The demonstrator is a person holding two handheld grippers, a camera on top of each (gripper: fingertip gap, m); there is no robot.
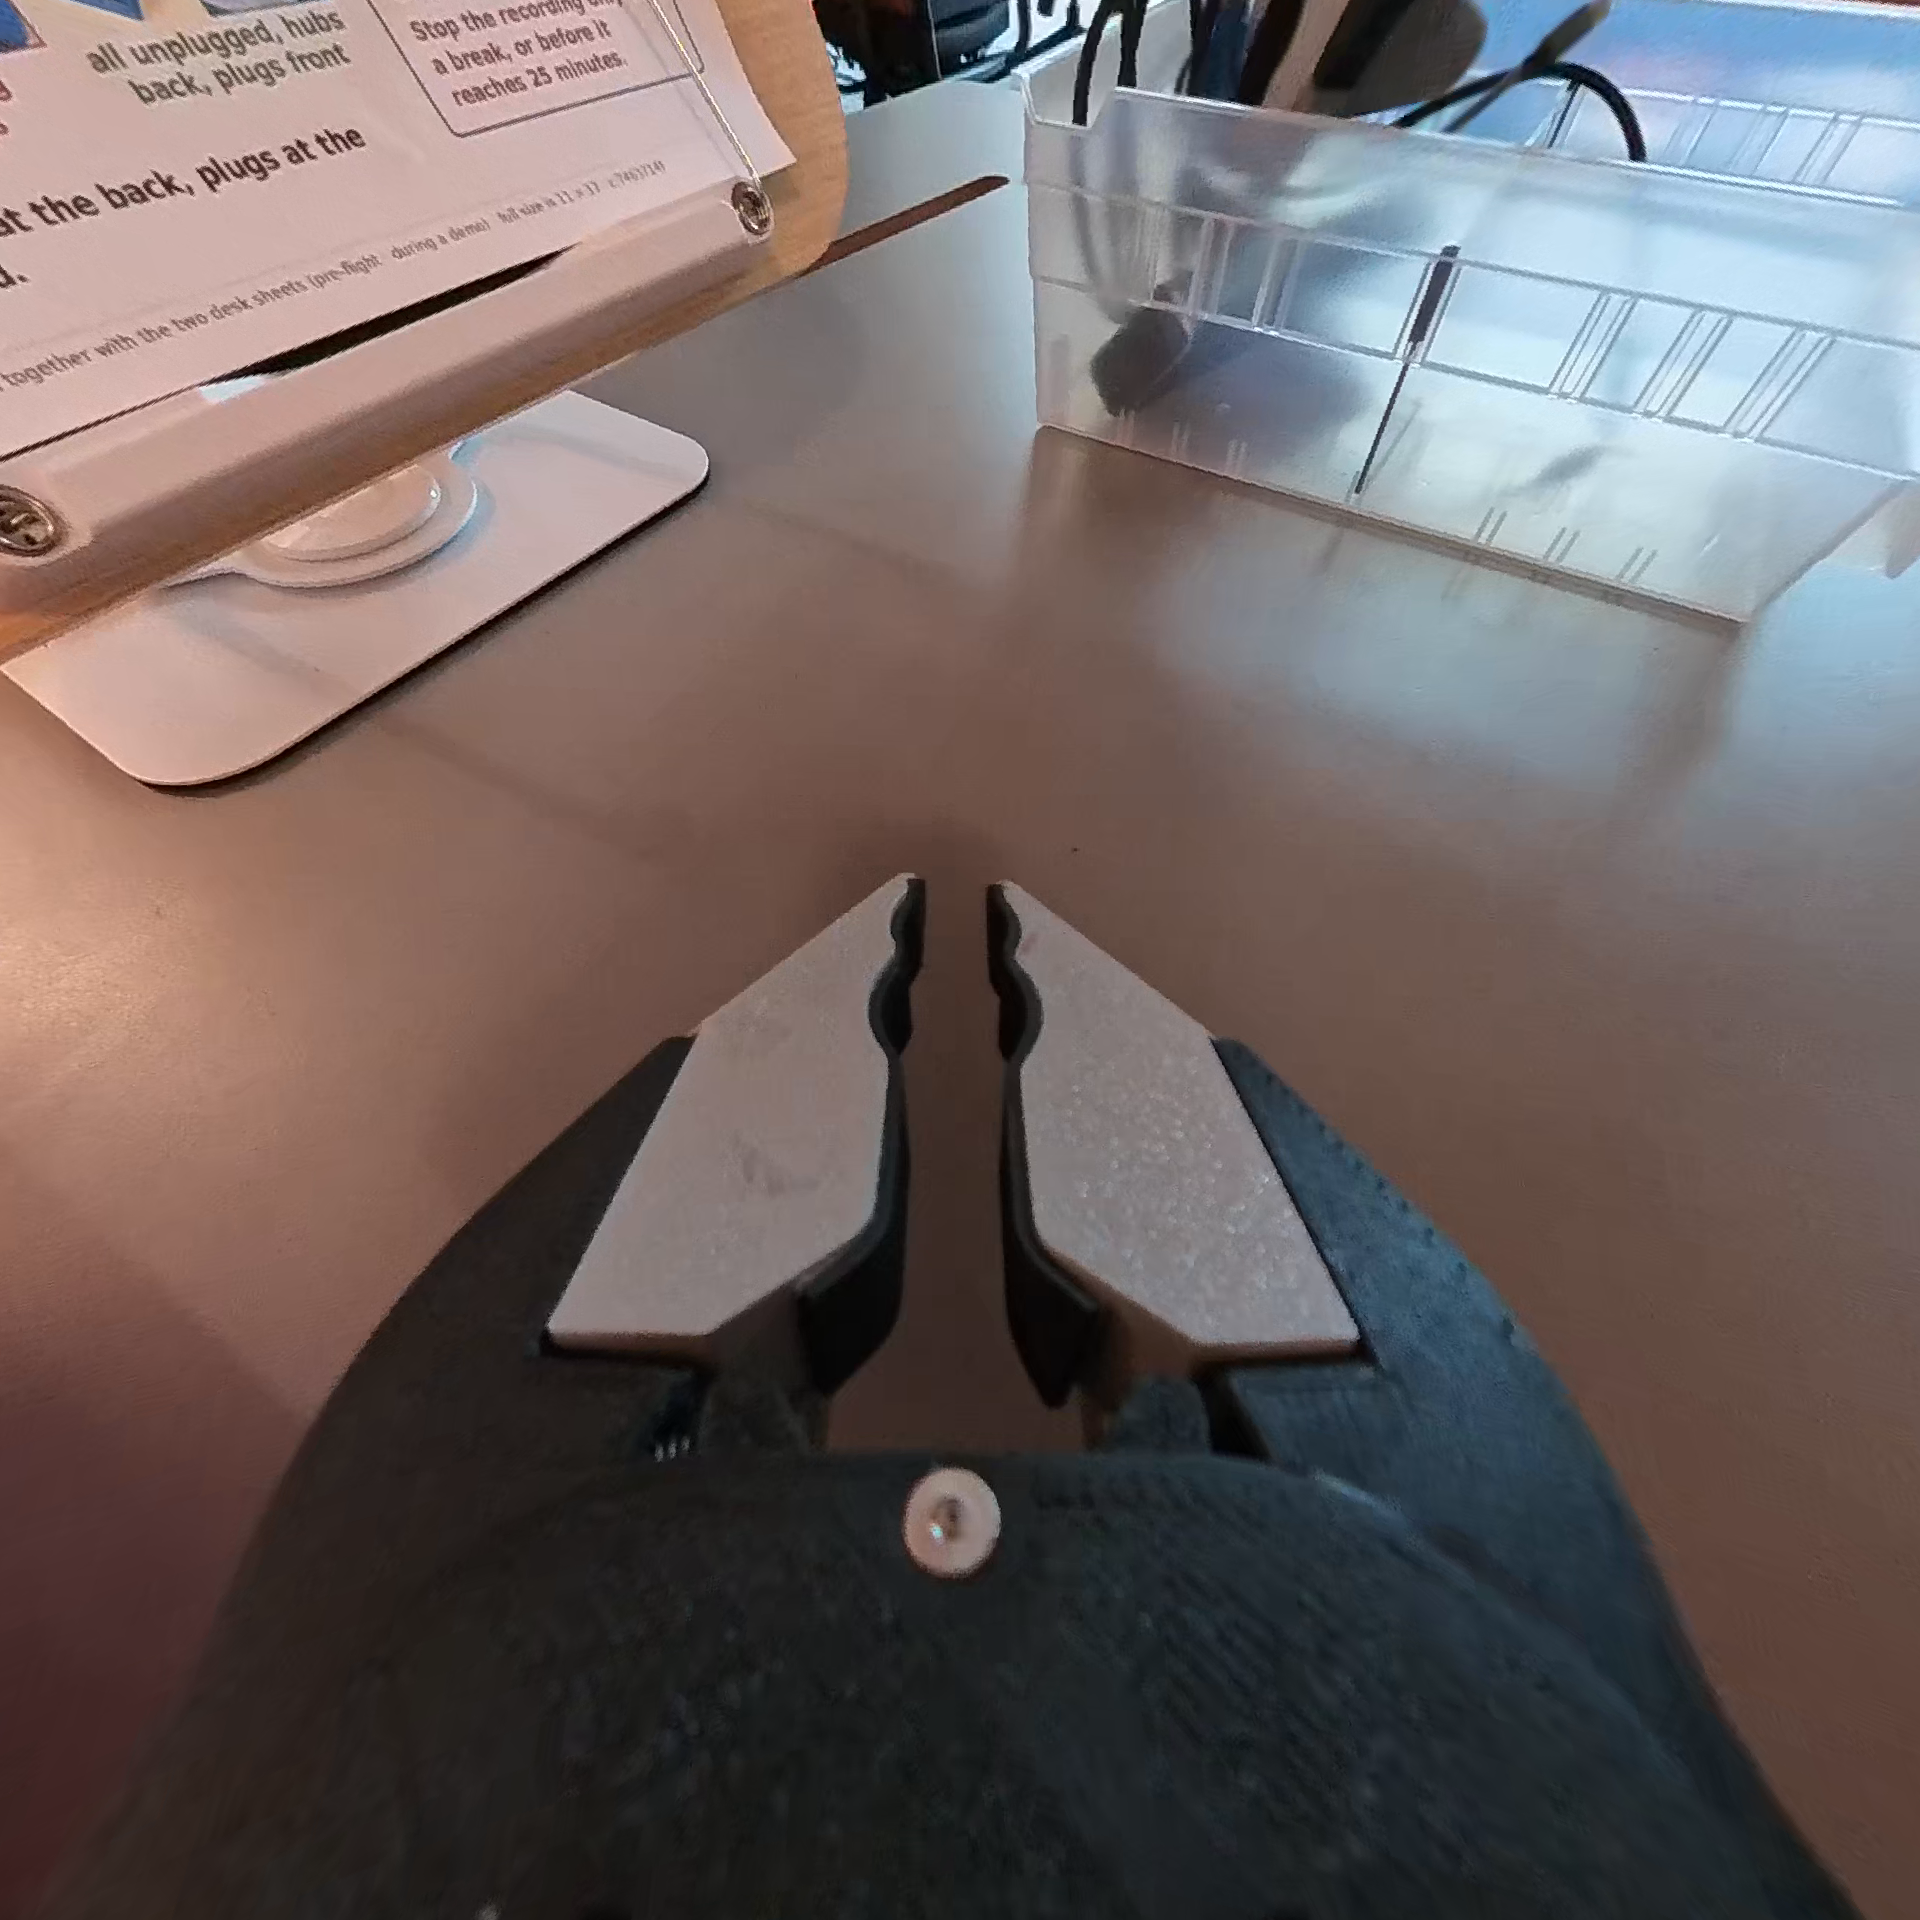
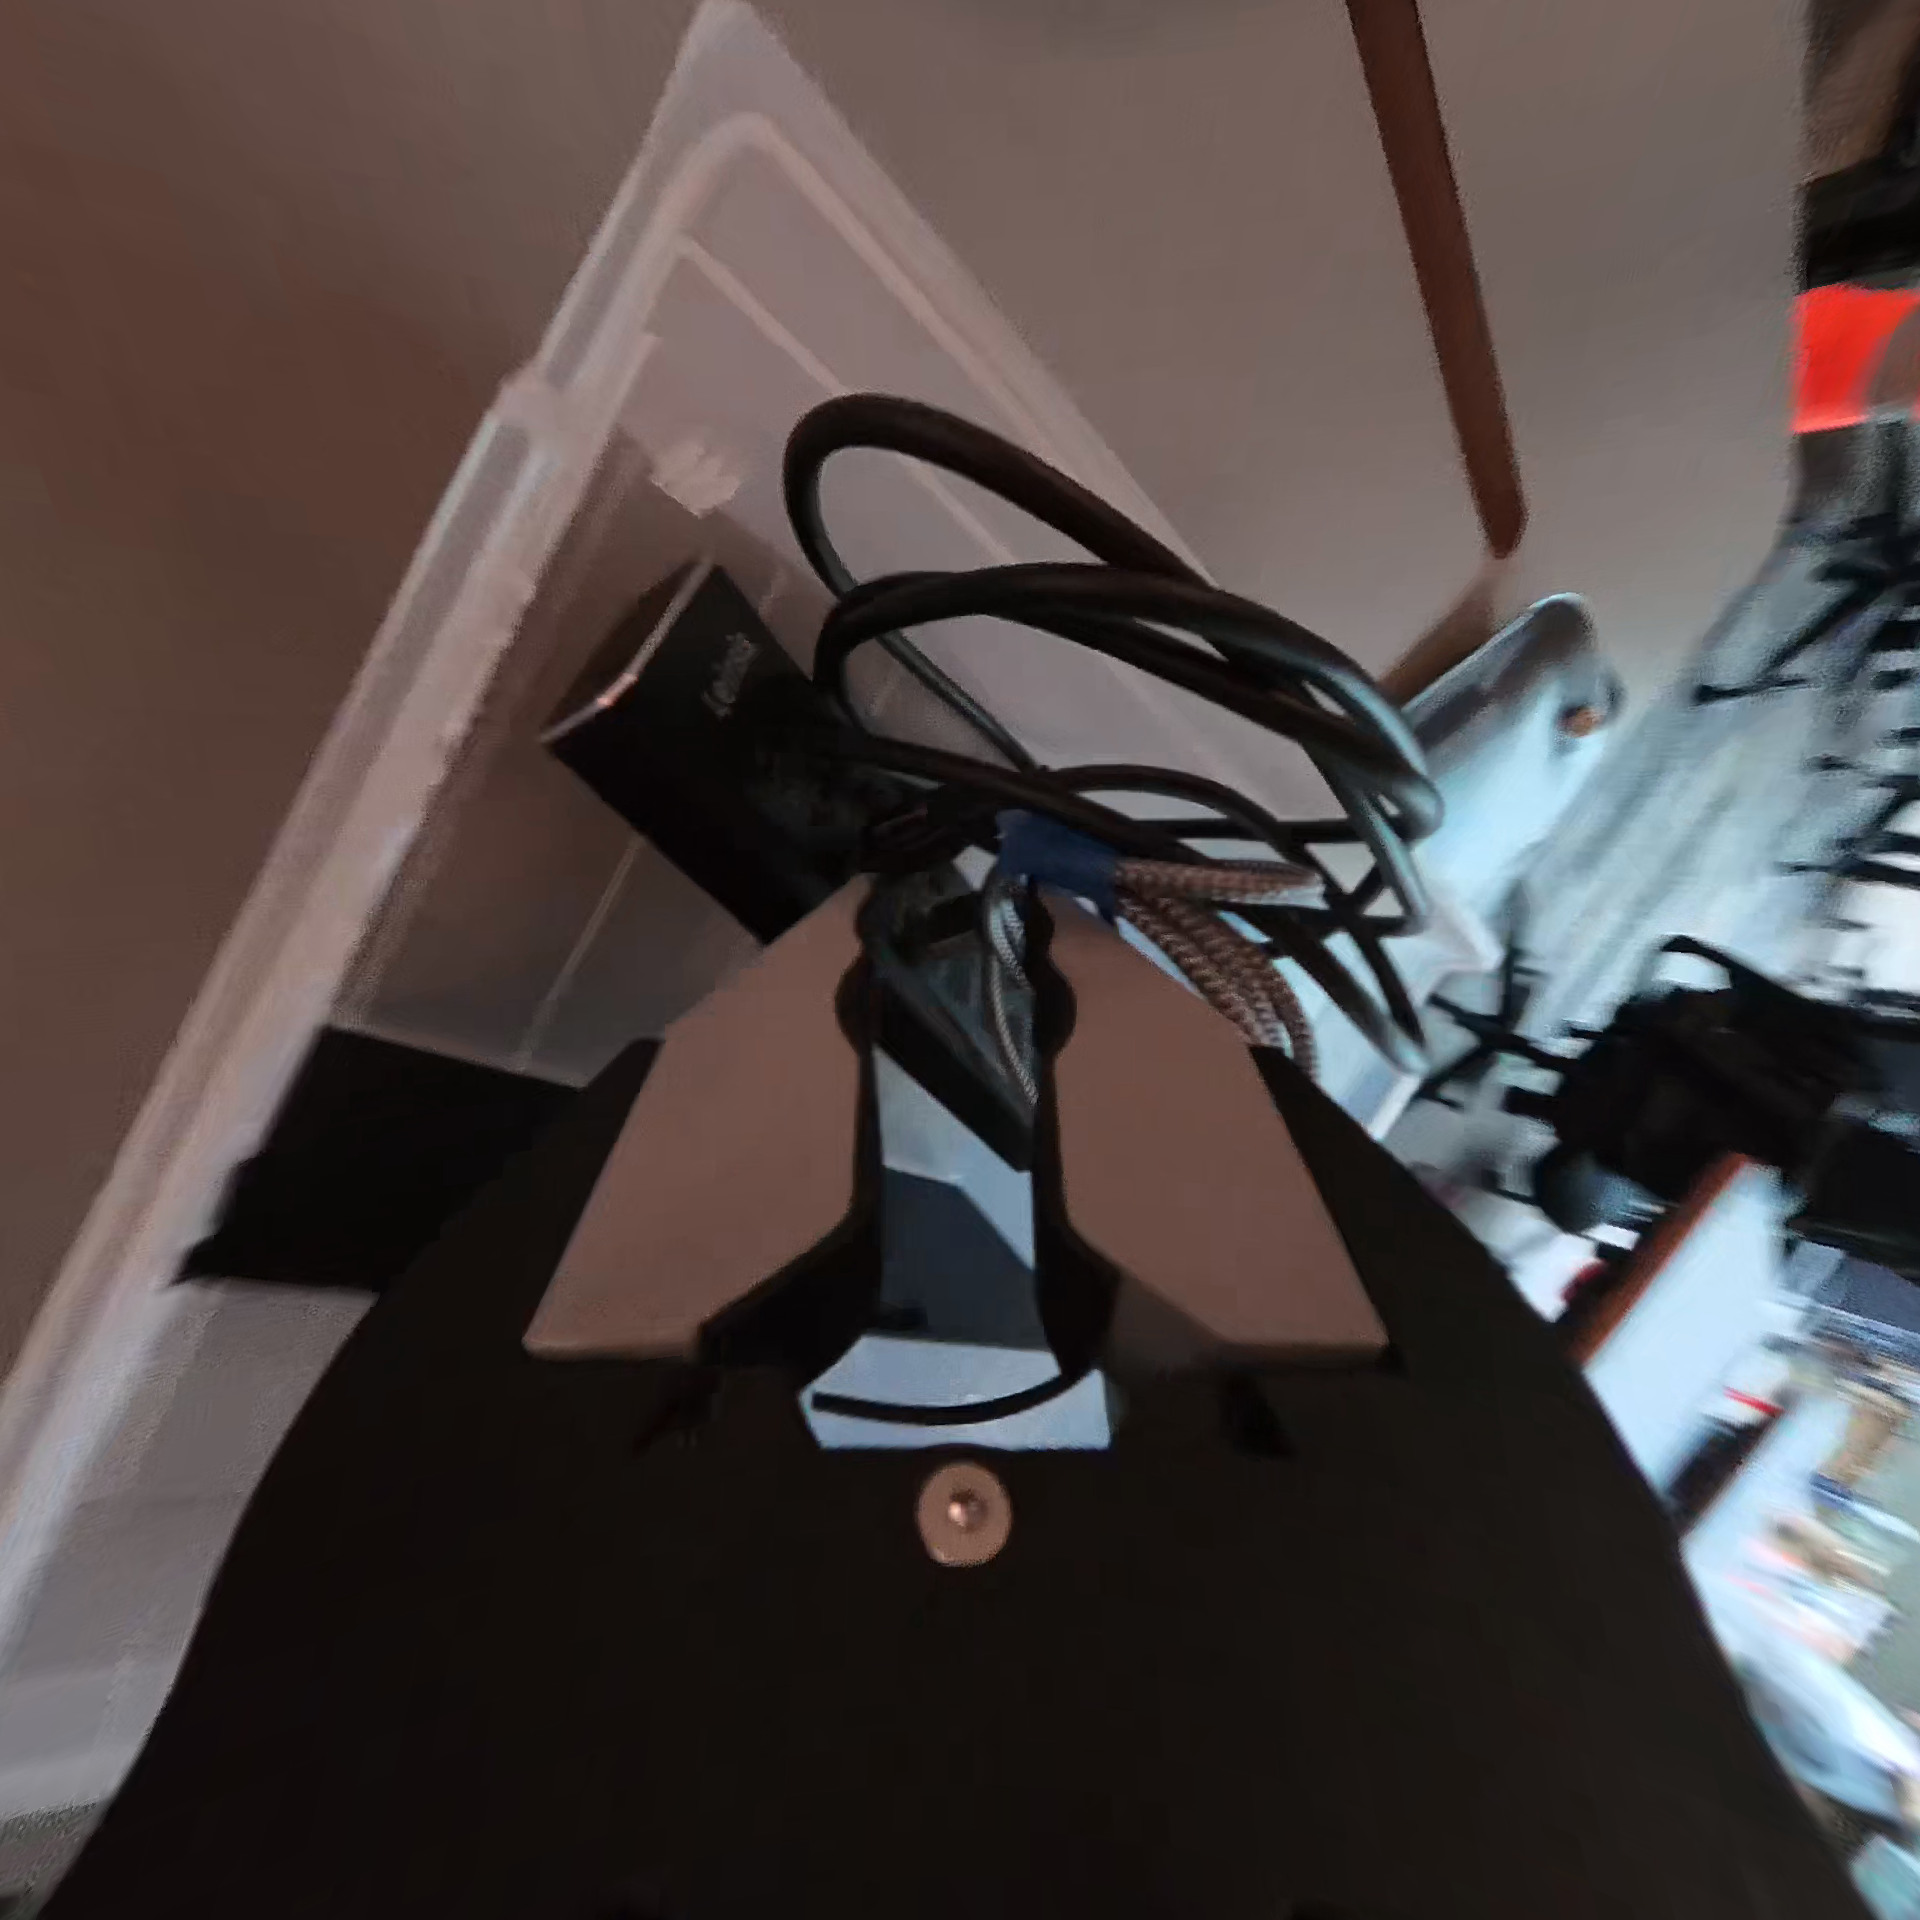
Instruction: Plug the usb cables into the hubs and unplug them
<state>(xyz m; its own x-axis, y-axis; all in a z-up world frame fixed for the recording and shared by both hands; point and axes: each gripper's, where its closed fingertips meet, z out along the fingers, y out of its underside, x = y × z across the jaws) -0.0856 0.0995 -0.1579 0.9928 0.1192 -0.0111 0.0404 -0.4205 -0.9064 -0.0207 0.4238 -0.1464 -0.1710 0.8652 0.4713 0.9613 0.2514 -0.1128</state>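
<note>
My right gripper is shut on a bundle of cables over the clear plastic bin. The bundle has looped black cables and a grey braided cable, bound by a blue tie. A black hub sits right behind the bundle; I cannot tell whether it hangs from it or rests in the bin. The view is tilted and blurred. My left gripper is low over the brown table, empty, its jaws nearly together with a narrow gap. The bin stands at the back right, with a dark plug showing through its wall.
A white sign stand holding a printed sheet stands at the left. Black cables rise from the bin's top. A flat black piece lies by the bin's near side. Cluttered shelves lie beyond the table edge. My right fingertips sit around 35 centimetres from my left ones.
</note>
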